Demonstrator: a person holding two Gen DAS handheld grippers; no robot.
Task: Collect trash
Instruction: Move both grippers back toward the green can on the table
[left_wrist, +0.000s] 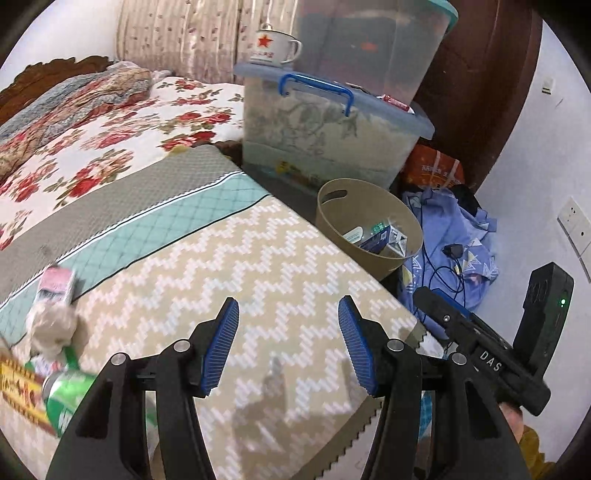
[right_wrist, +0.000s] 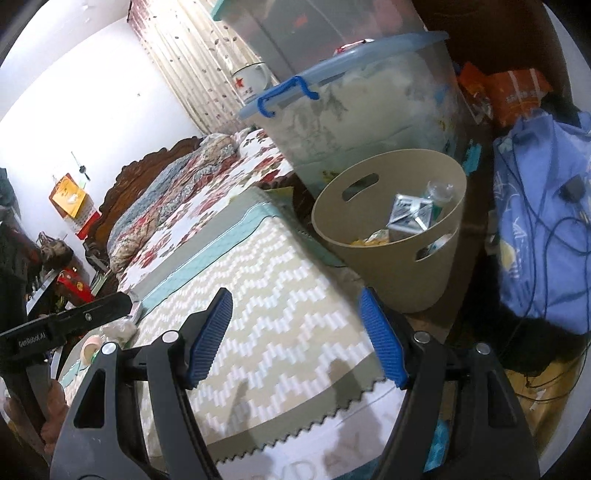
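I'm hovering the left gripper (left_wrist: 288, 343) over the zigzag mat (left_wrist: 229, 266), jaws released, nothing between them; the right gripper (right_wrist: 295, 334) is hanging beside it, also spread and empty; the tan bin (right_wrist: 391, 273) is sitting just off the mat's far corner, already holding a carton (right_wrist: 410, 218) and a bottle (right_wrist: 437, 192); remaining trash is lying at the mat's left end, namely a green can (left_wrist: 68, 391), a crumpled tissue (left_wrist: 51, 328) and a pink packet (left_wrist: 55, 284); I'm judging we're between pickups; next I'm swinging left to the can.
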